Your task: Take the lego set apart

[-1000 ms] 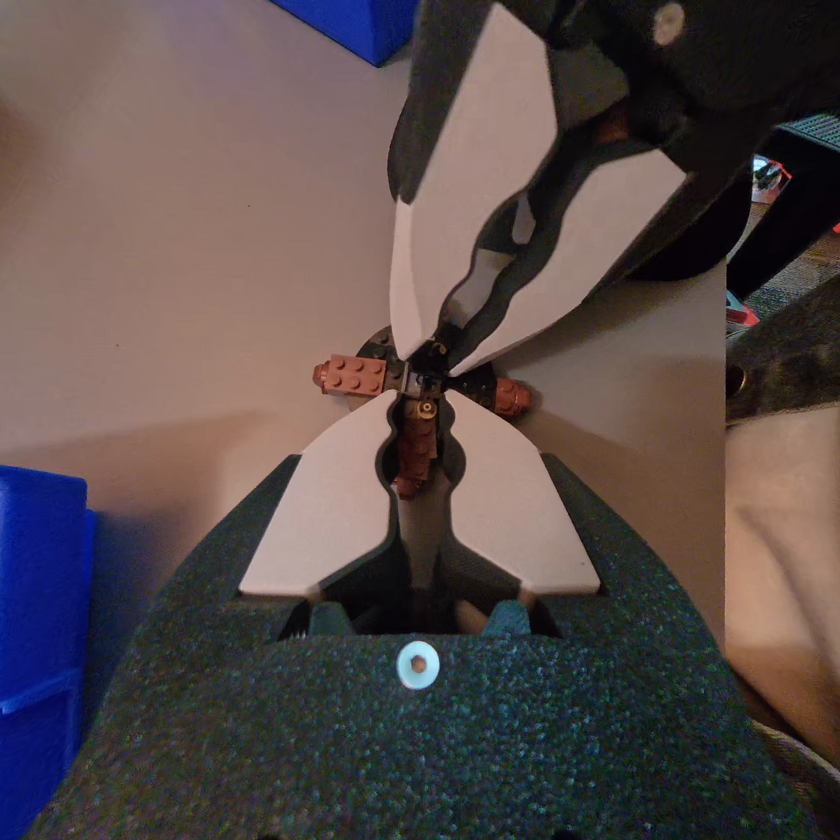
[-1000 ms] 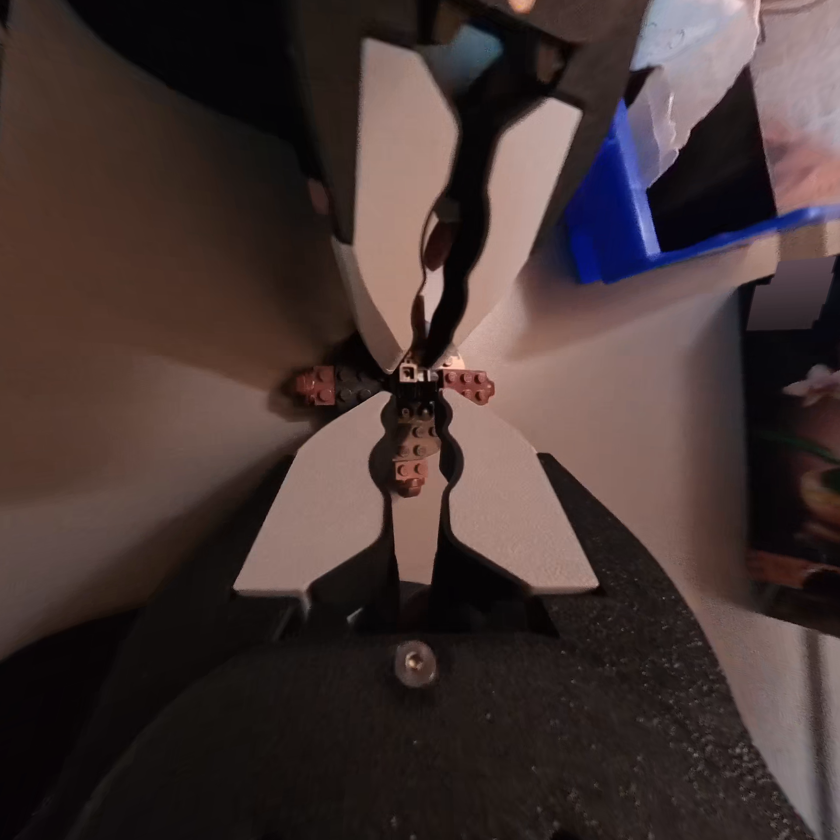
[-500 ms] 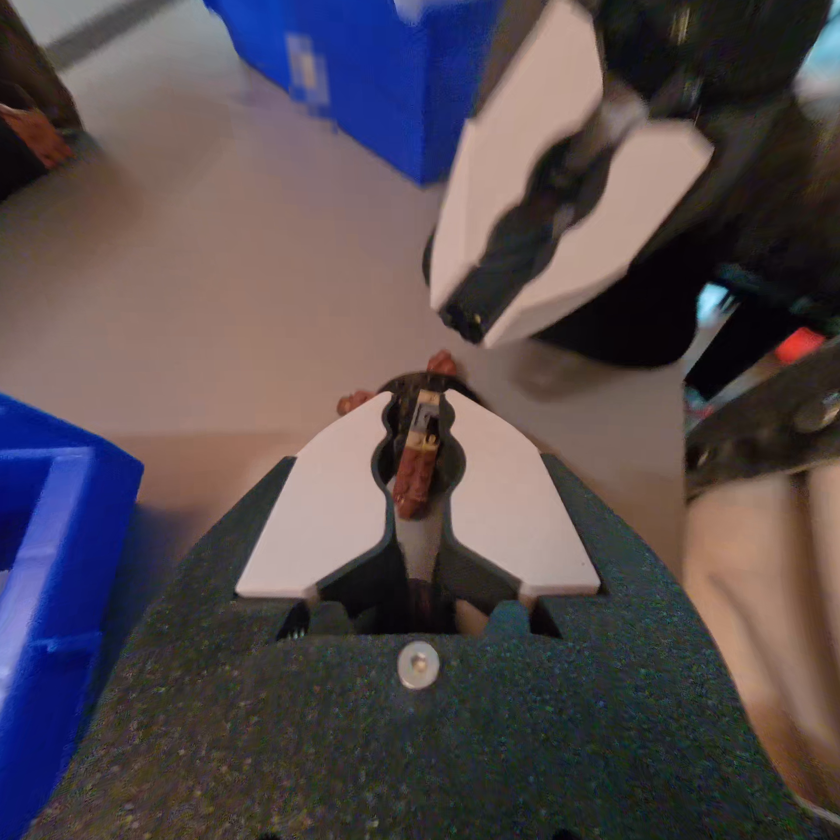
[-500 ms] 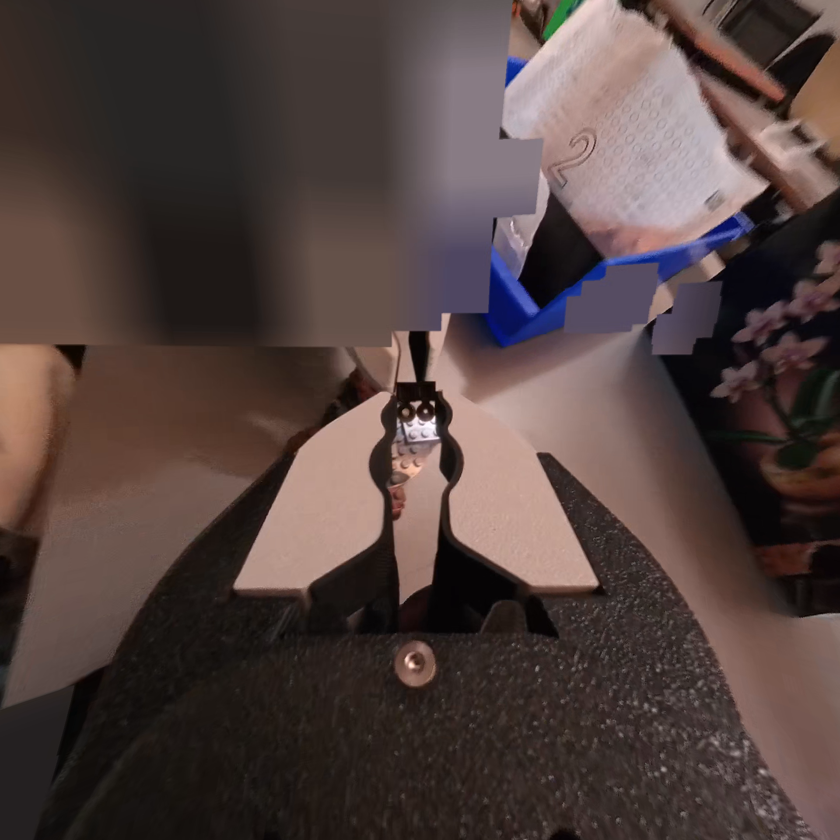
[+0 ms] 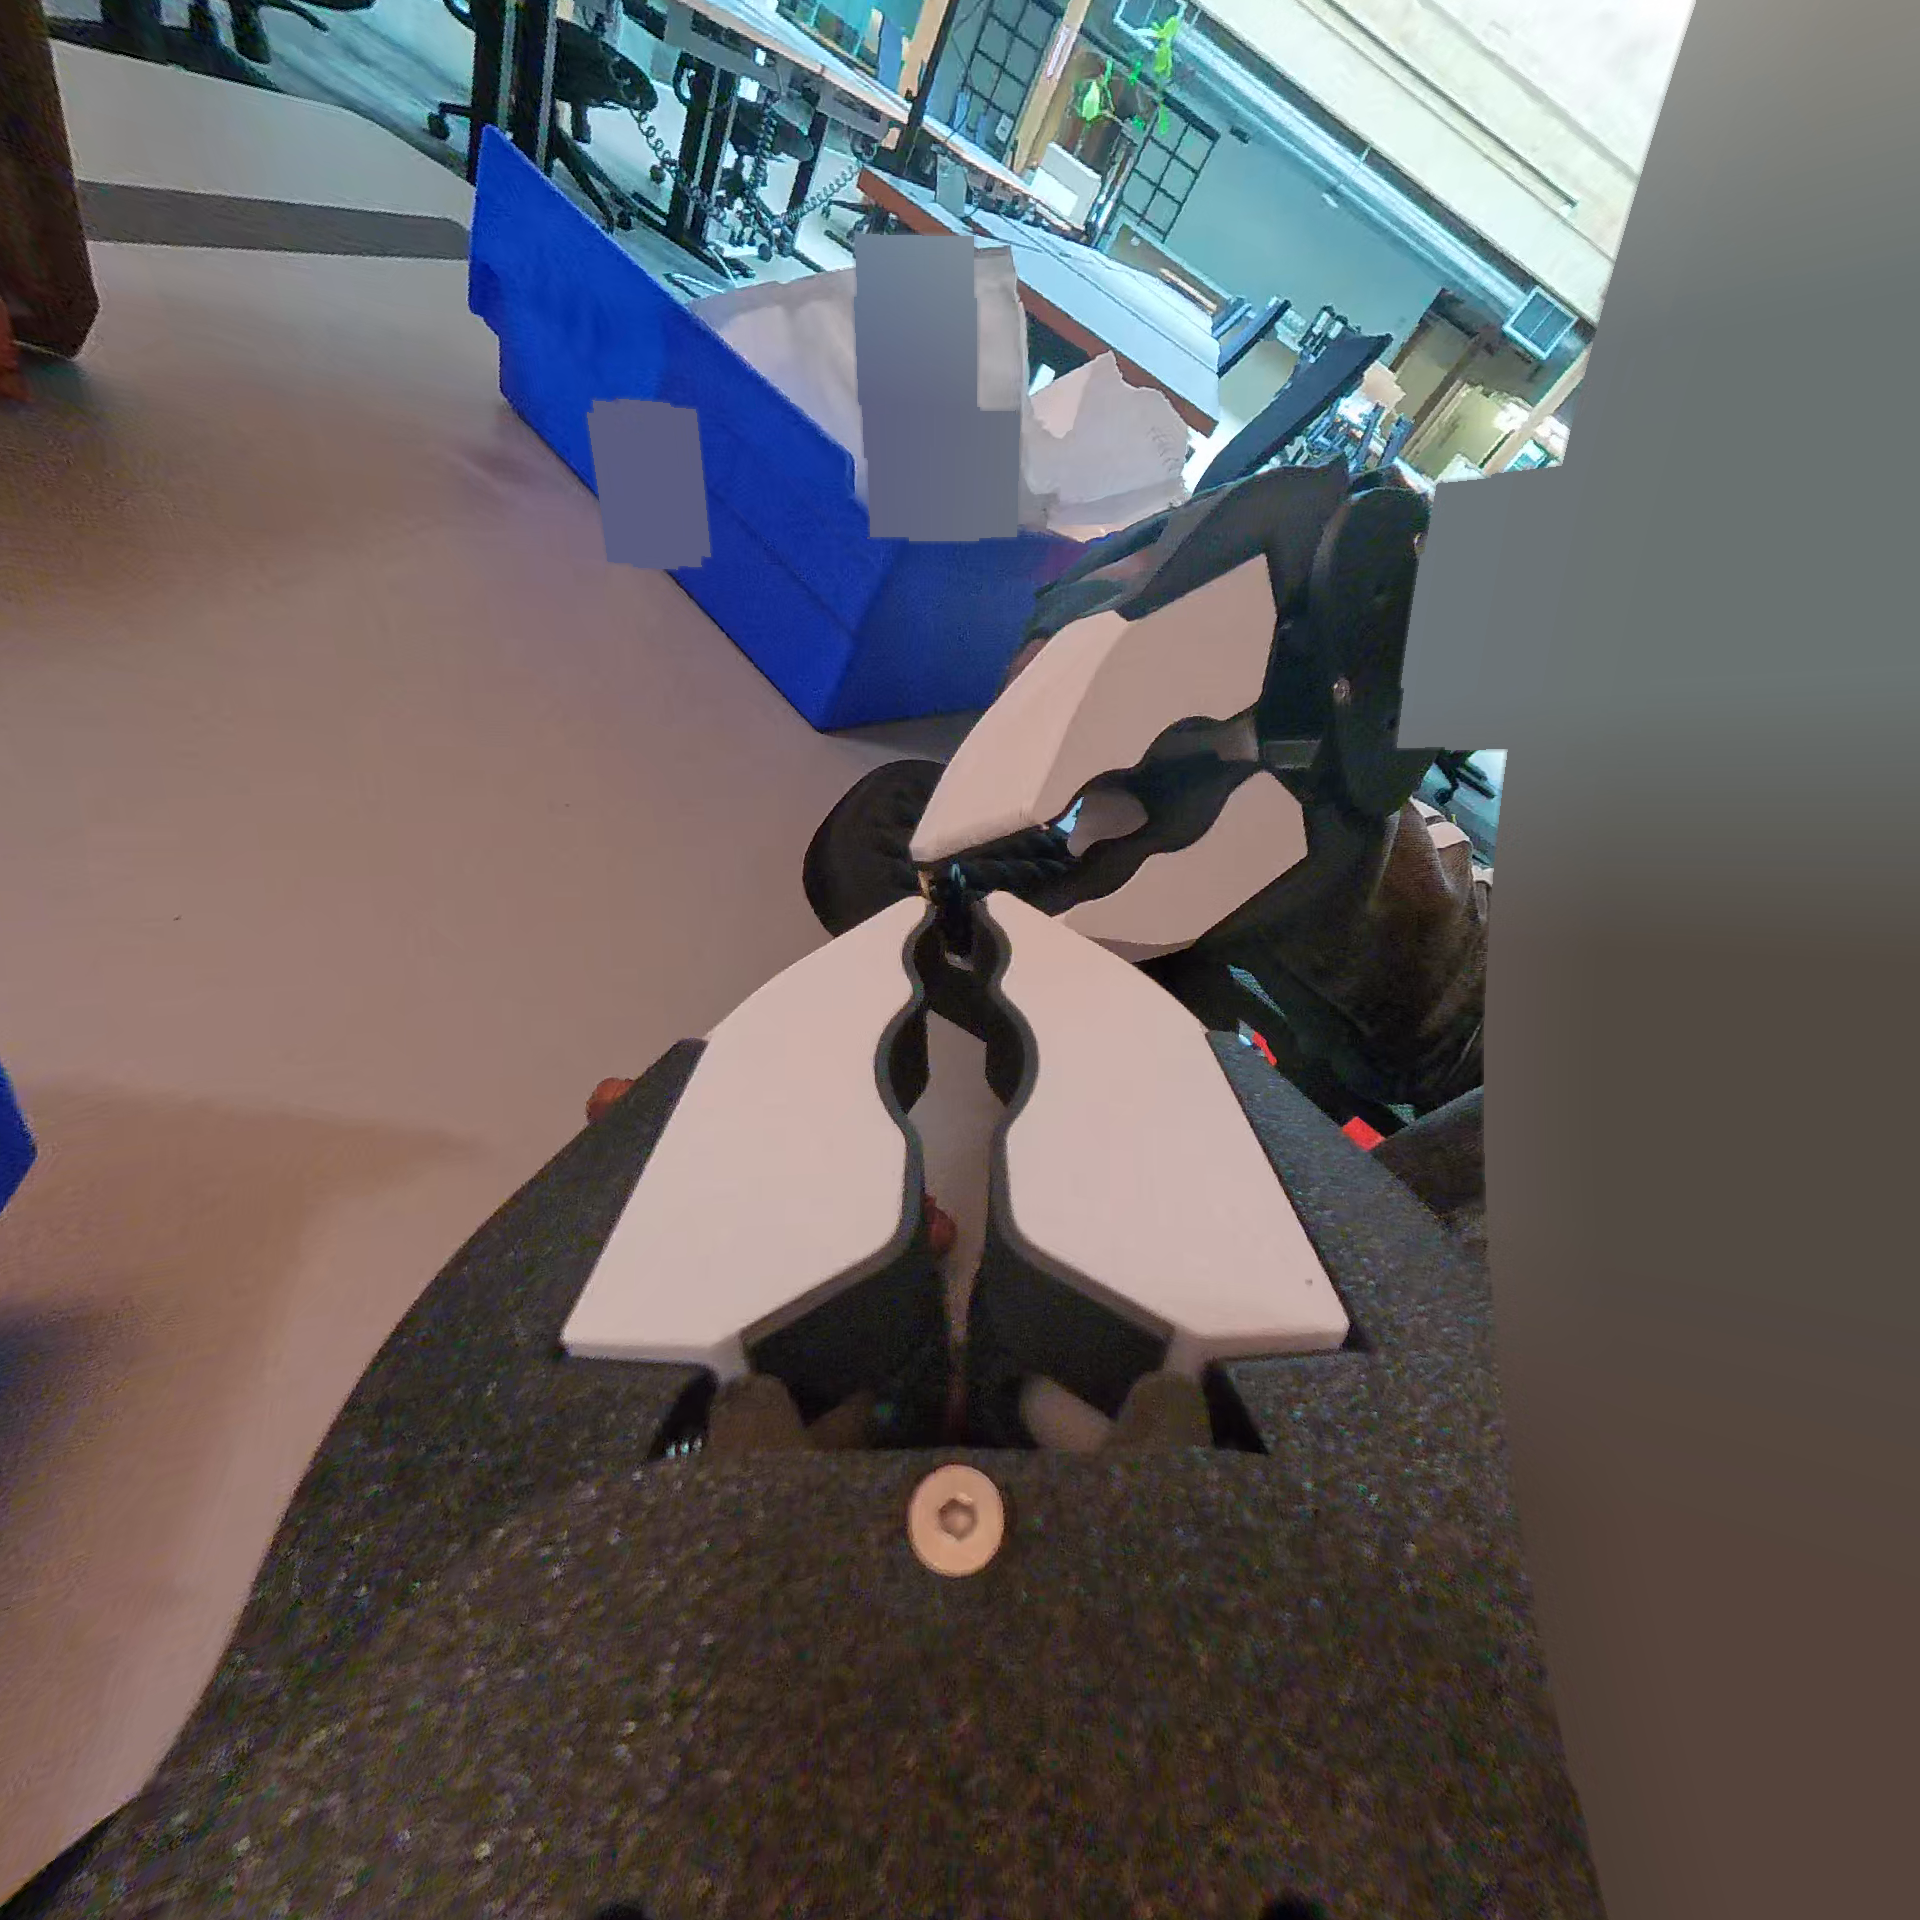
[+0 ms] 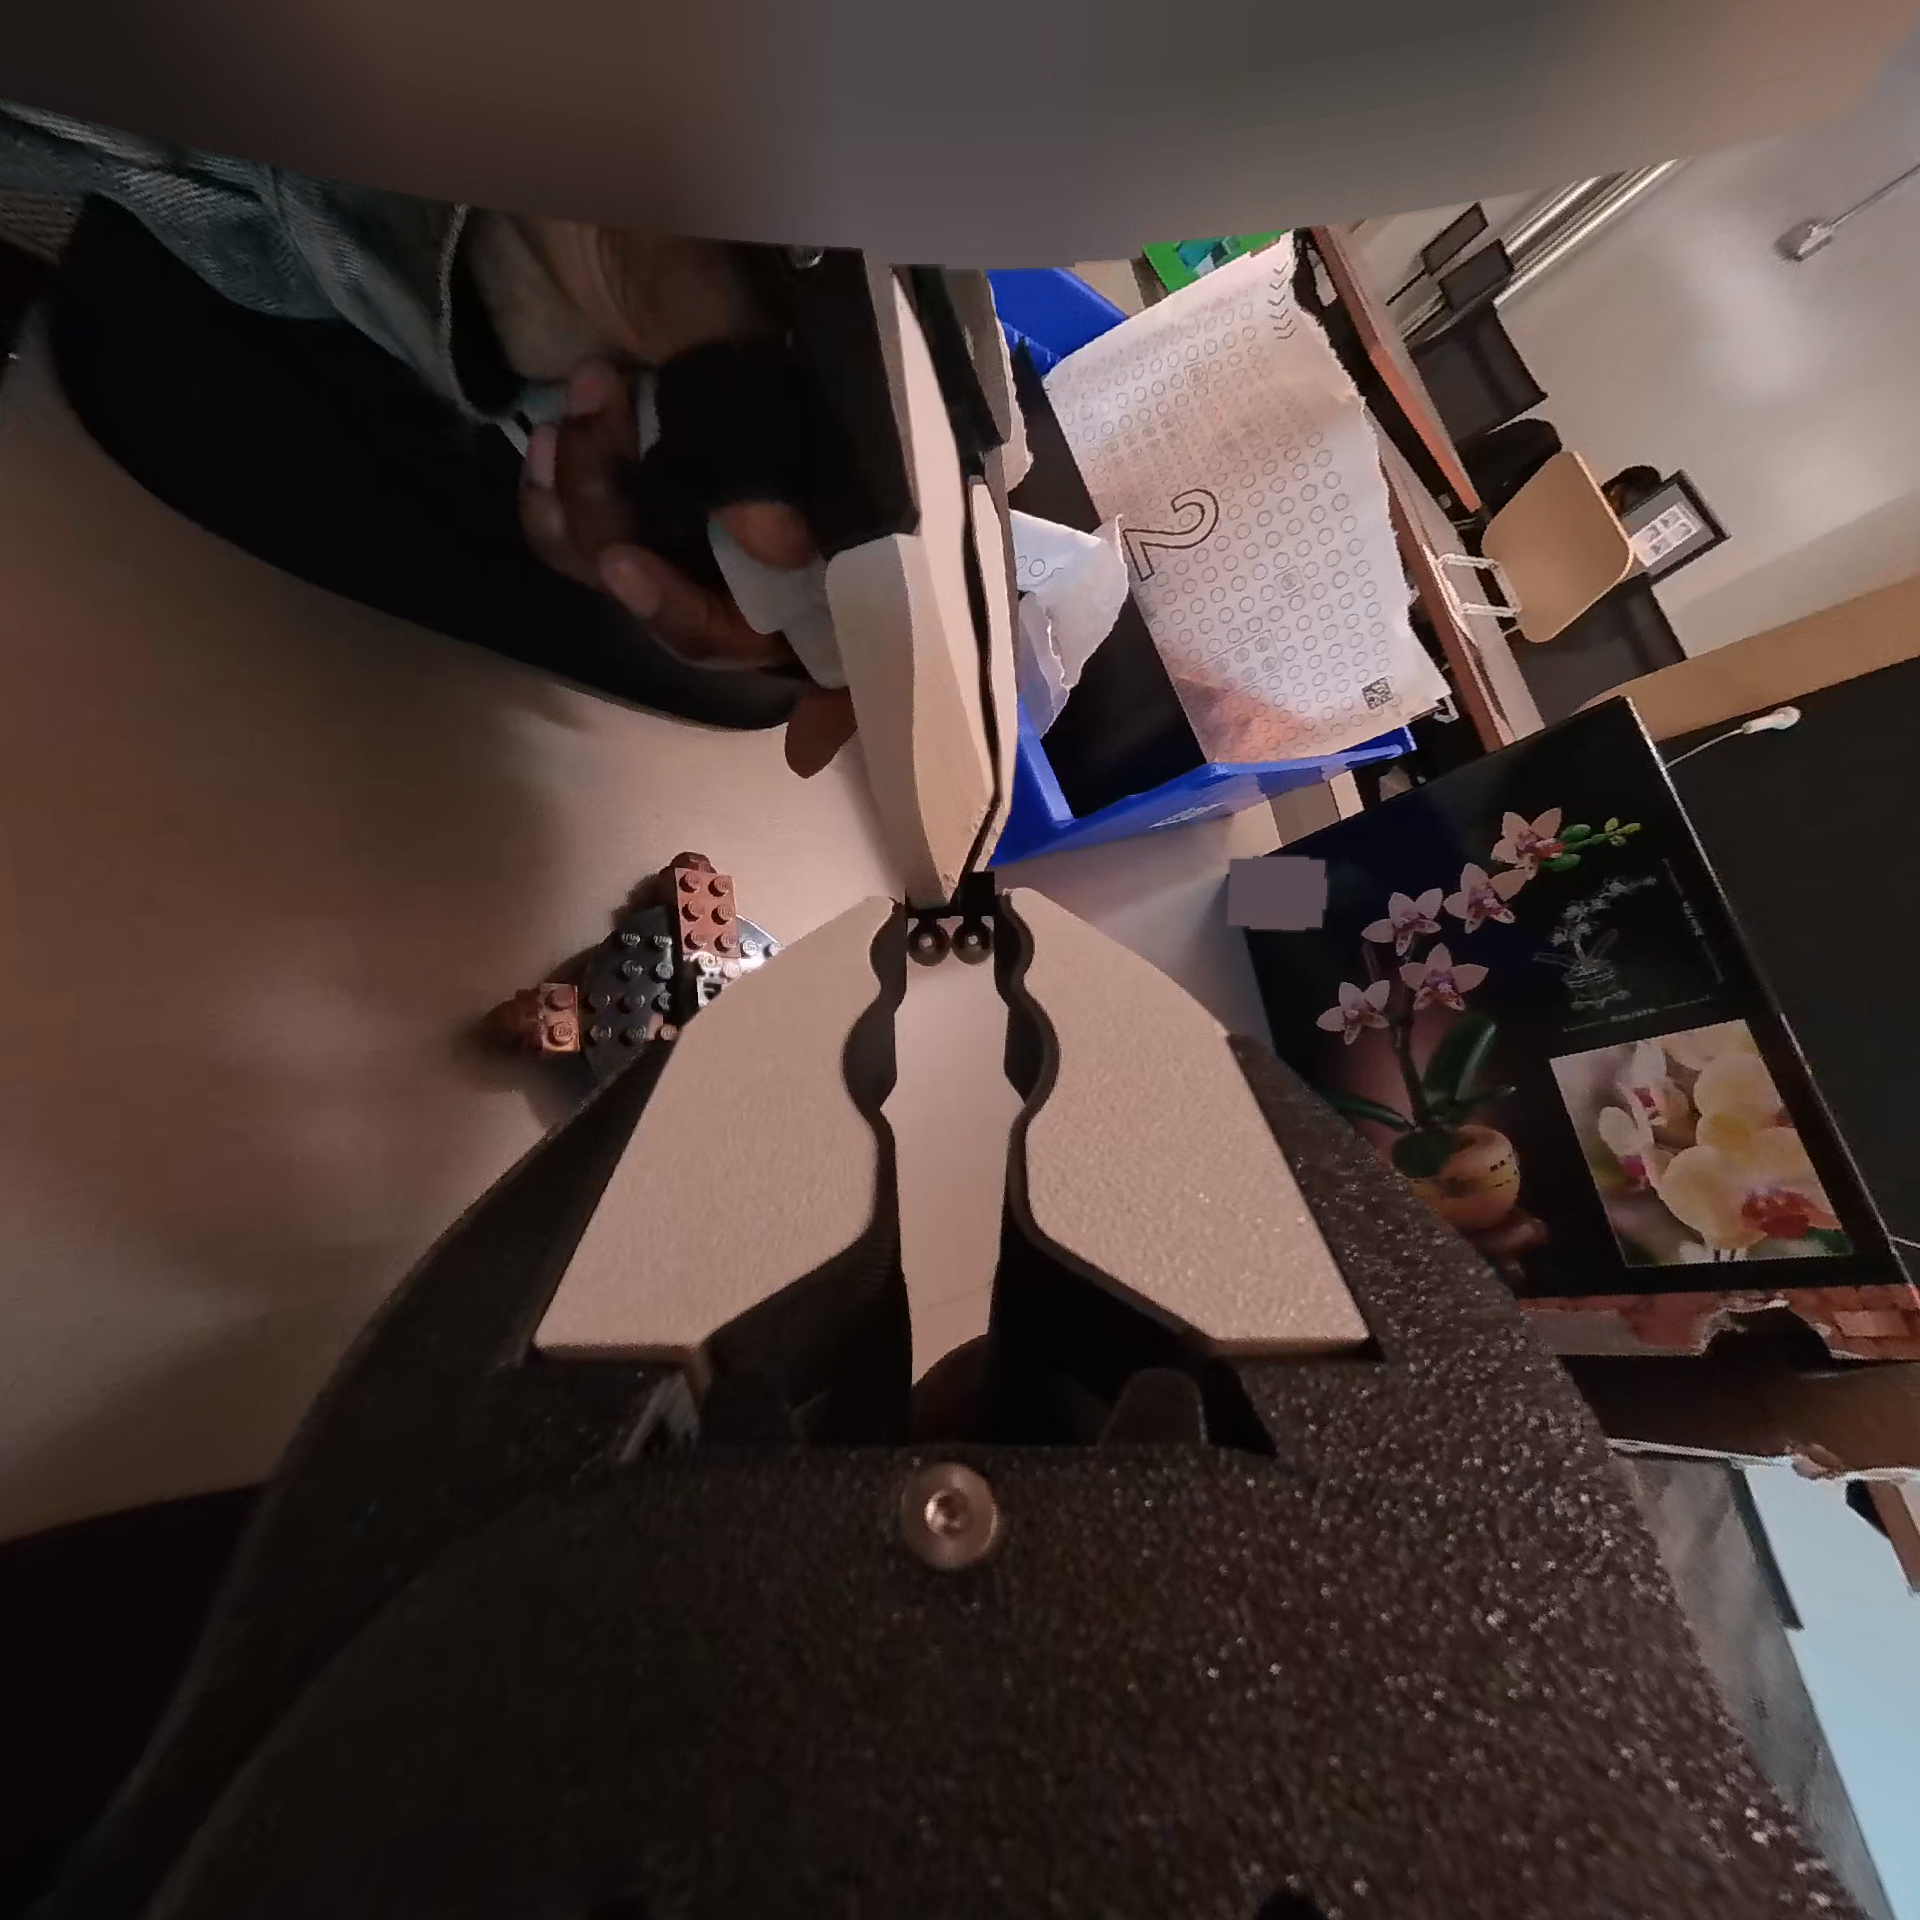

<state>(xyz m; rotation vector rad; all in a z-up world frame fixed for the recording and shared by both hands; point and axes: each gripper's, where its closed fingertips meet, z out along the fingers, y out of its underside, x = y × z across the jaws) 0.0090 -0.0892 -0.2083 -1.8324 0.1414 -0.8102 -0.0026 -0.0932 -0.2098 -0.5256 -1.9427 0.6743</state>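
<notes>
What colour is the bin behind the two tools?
Blue bin, clearest in the left wrist view.

I have the left gripper (image 5: pixel 961 914) and the right gripper (image 6: pixel 948 914) meeting tip to tip above the surface (image 5: pixel 312 779), both sets of jaws pinched on one small piece (image 6: pixel 948 933) between them. In the right wrist view, the remaining brick assembly (image 6: pixel 649 982) lies on the surface just left of my right jaws. A bin (image 5: pixel 727 499) stands on the surface behind the grippers, with paper bags (image 6: pixel 1247 540) inside it. A printed box (image 6: pixel 1579 1039) stands to the right, in front of the bin.
</notes>
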